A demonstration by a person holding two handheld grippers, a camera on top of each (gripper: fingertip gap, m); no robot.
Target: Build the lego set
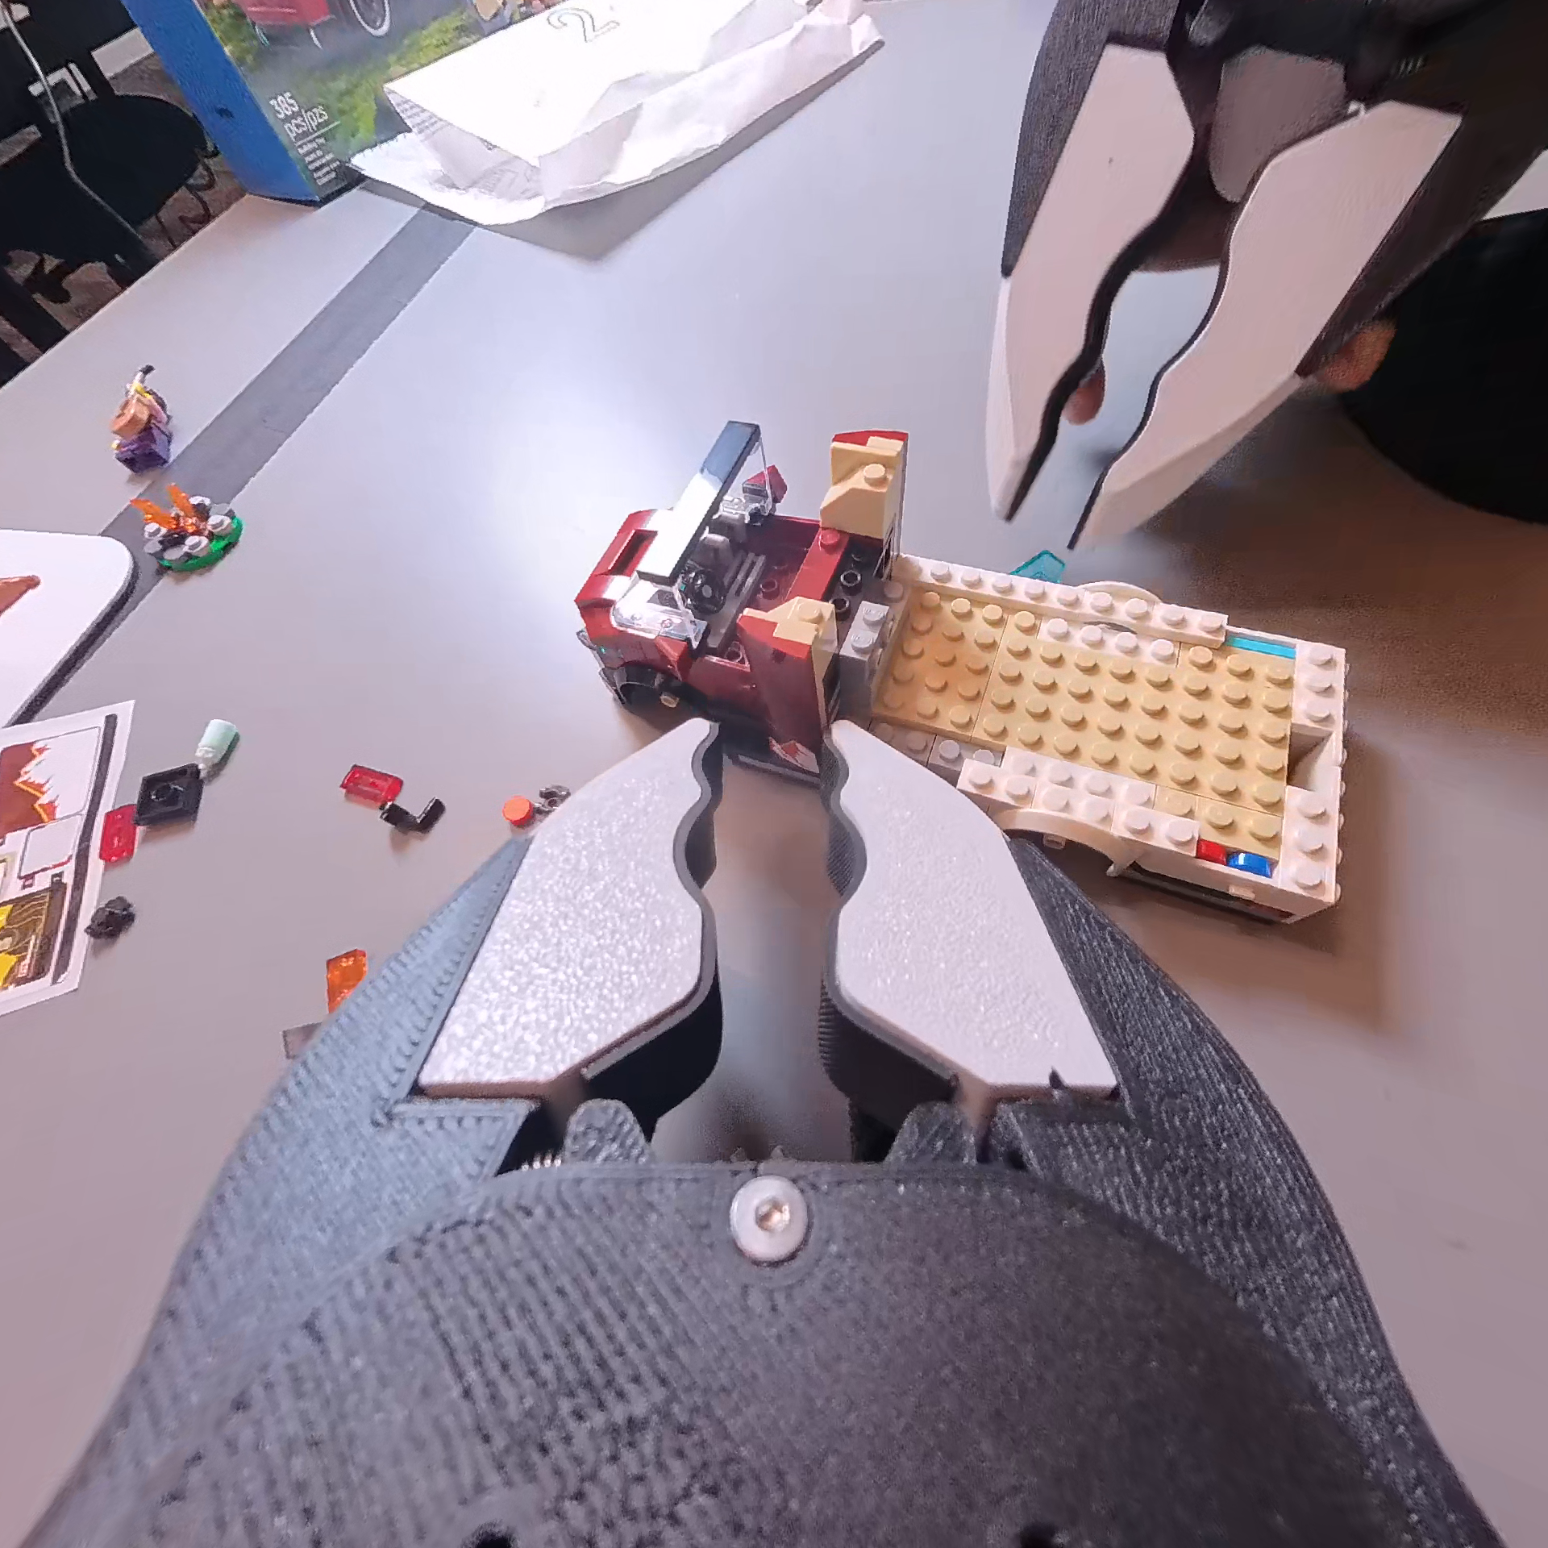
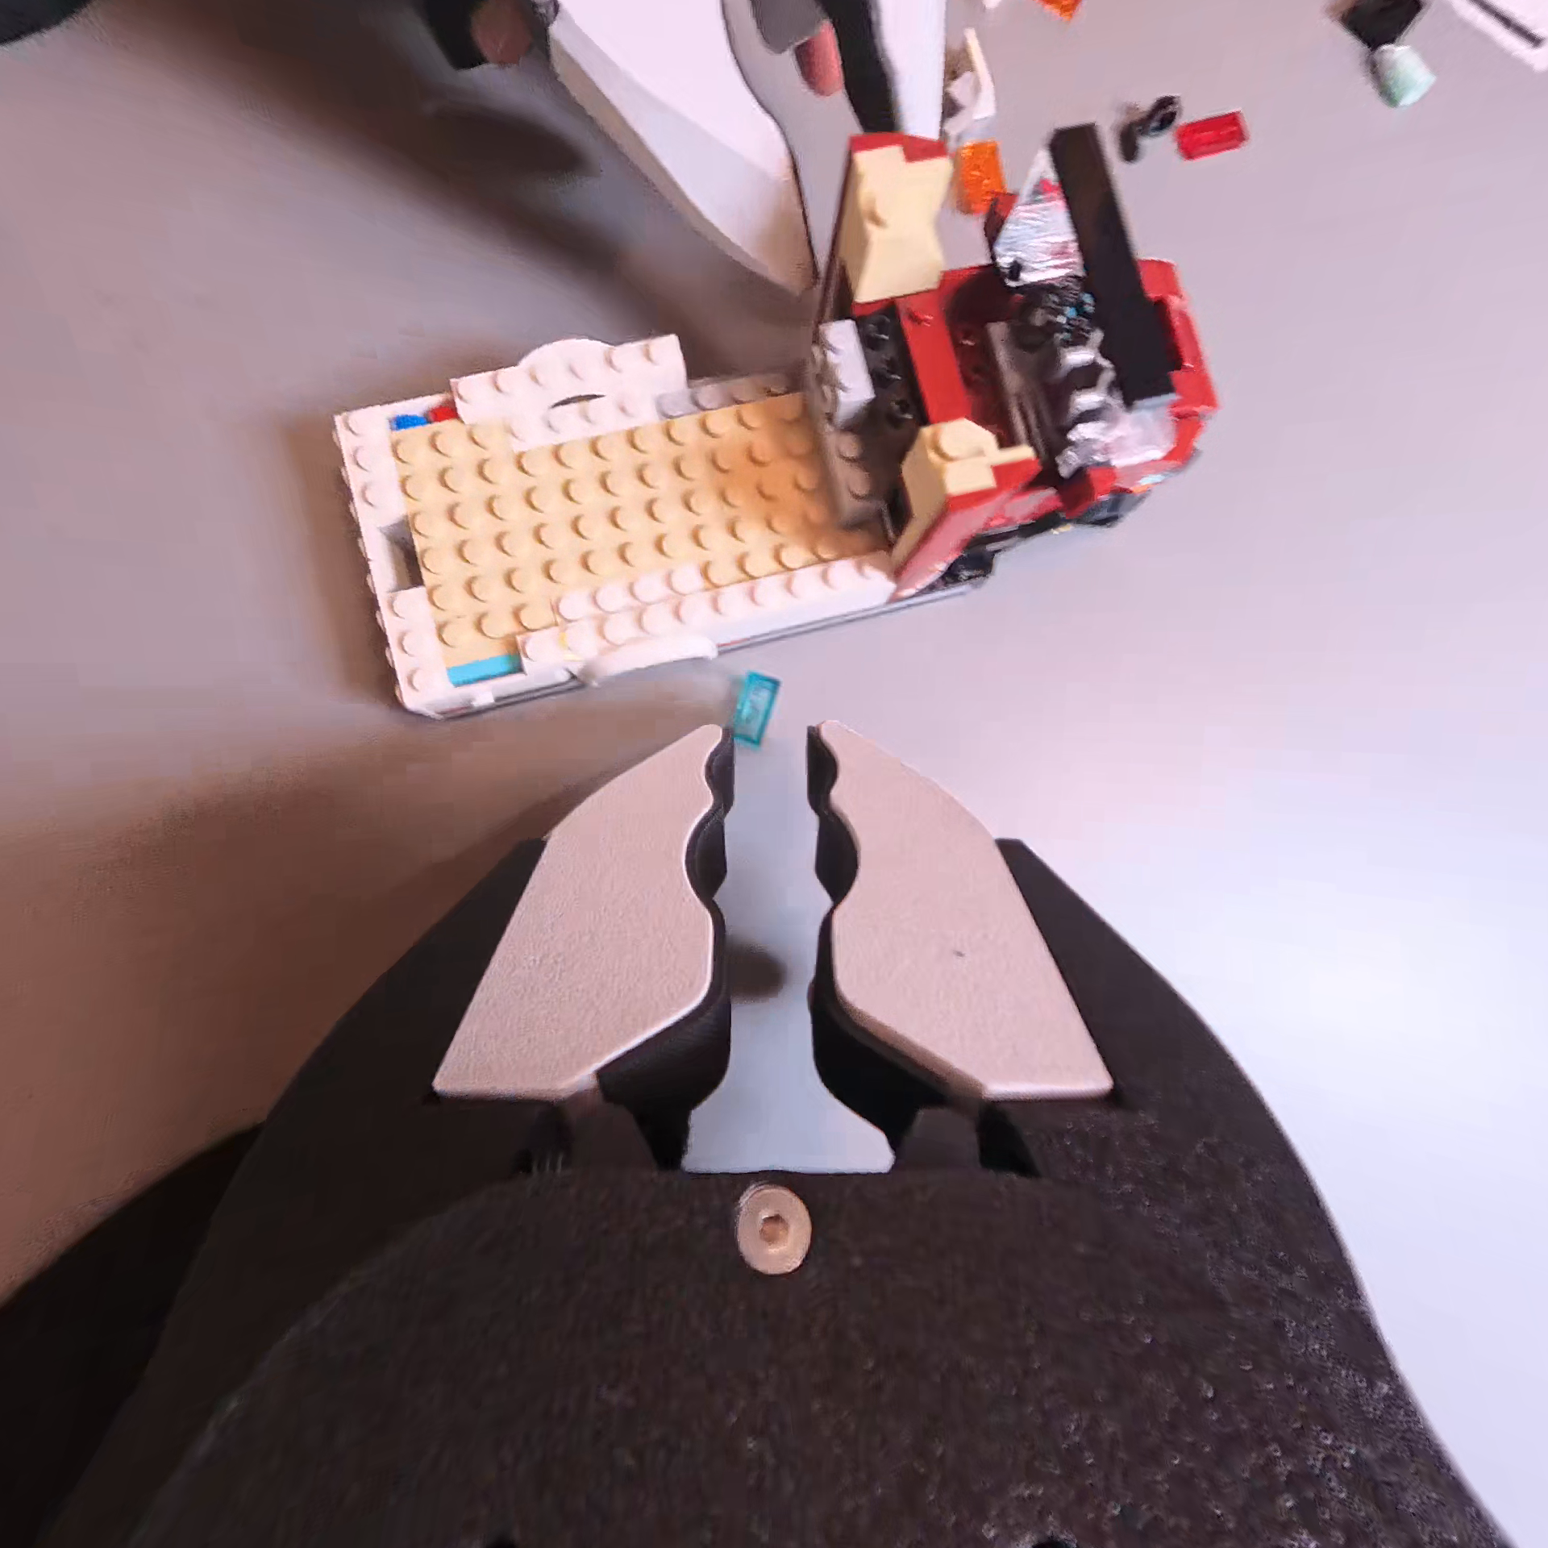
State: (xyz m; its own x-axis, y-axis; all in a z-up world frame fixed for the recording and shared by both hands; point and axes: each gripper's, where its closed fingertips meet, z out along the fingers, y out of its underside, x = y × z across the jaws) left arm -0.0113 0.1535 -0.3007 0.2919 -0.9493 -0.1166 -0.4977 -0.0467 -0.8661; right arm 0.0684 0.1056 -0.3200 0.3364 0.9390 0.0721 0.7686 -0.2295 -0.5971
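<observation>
A partly built lego truck stands on the grey table, with a dark red cab (image 1: 712,603) and a tan studded bed with white walls (image 1: 1089,695). It also shows in the right wrist view (image 2: 637,503). My left gripper (image 1: 775,737) is at the cab's near side, with its tips on either side of the red door panel, and seems closed on it. My right gripper (image 2: 771,737) is open and empty, hovering just above the table beyond the bed; it also shows in the left wrist view (image 1: 1047,519). A small clear teal tile (image 2: 758,704) lies on the table just ahead of its tips.
Loose parts lie left of the truck: a red tile (image 1: 373,783), a black plate (image 1: 167,792) and an orange tile (image 1: 345,976). A sticker sheet (image 1: 50,838), a campfire build (image 1: 188,528) and a minifigure (image 1: 142,419) are further left. The set's box (image 1: 251,100) and a white paper bag (image 1: 620,109) are at the back. Tip to tip, the grippers are about 10 cm apart. To reach the red tile (image 1: 373,783) in a straight line is about 11 cm for my left fingers, about 20 cm for my right. Look for it in the right wrist view (image 2: 1212,136) too.
</observation>
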